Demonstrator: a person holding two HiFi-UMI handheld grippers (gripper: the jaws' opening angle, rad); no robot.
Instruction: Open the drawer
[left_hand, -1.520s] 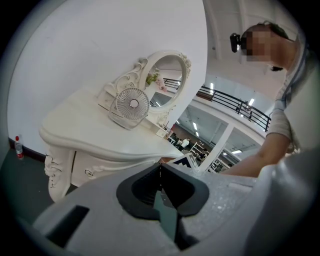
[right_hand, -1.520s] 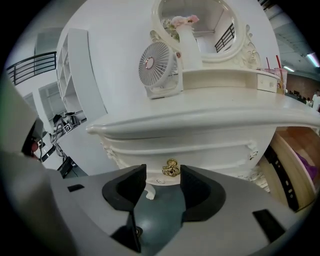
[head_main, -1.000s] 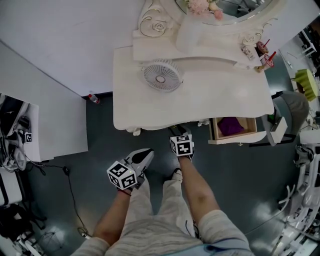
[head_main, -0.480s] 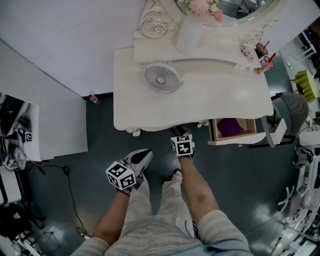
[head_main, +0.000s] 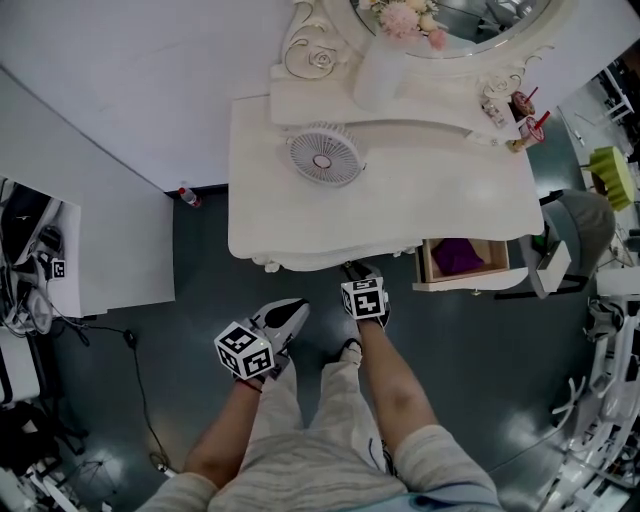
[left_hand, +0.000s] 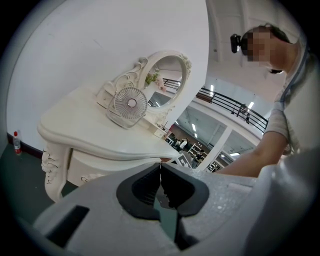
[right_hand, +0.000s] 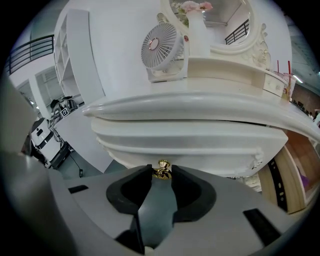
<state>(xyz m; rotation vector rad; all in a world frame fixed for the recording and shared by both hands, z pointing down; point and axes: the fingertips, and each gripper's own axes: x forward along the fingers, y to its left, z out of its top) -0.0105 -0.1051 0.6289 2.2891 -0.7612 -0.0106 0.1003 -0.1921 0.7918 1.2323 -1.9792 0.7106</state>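
Note:
A white dressing table (head_main: 400, 200) stands ahead. Its middle drawer (right_hand: 190, 147) has a curved white front and a small gold knob (right_hand: 161, 170). My right gripper (right_hand: 161, 173) is at that knob. Its jaws have just been closing and now press on the knob from both sides. In the head view the right gripper (head_main: 357, 270) reaches under the table's front edge. My left gripper (head_main: 293, 310) hangs back over the floor to the left. Its tips touch, with nothing between them (left_hand: 160, 170).
A white fan (head_main: 322, 155) and an ornate mirror stand on the table top. A drawer at the right (head_main: 463, 255) is pulled out with something purple inside. A white cabinet (head_main: 110, 250) is at the left, and a small bottle (head_main: 188, 196) stands on the dark floor.

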